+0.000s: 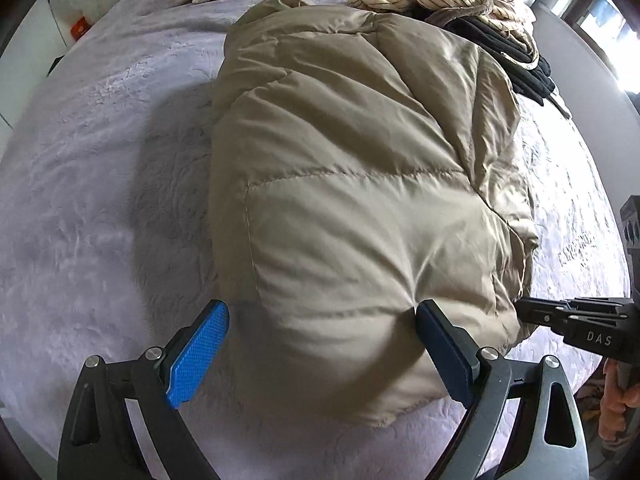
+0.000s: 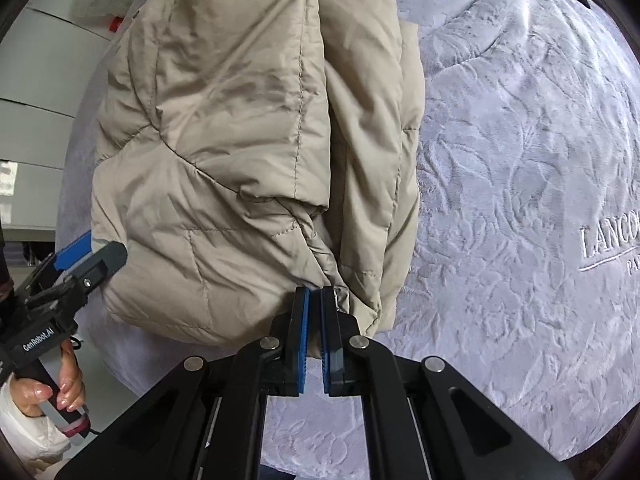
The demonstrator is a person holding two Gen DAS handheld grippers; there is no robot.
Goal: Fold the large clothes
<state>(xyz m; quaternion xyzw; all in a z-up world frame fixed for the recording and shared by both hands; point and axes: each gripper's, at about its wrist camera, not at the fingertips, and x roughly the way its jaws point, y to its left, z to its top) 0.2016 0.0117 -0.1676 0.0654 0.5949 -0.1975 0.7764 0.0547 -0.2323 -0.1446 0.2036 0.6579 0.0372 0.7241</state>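
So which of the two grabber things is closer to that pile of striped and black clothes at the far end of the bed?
Neither clearly, from these views. The left gripper straddles the beige puffer jacket's near end; the right gripper is shut at that end's corner. The striped and black pile lies beyond the jacket.

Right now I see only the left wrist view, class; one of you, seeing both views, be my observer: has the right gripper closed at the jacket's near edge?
Observer: Yes, the right gripper is shut, tips at the beige puffer jacket's hem; whether fabric is caught, I cannot tell.
Operator: What shows along the jacket's right edge?
Observer: Folded layers stacked one on another.
Operator: Anything on the blanket beyond?
Observer: Embroidered lettering starting LANCO on the grey blanket.
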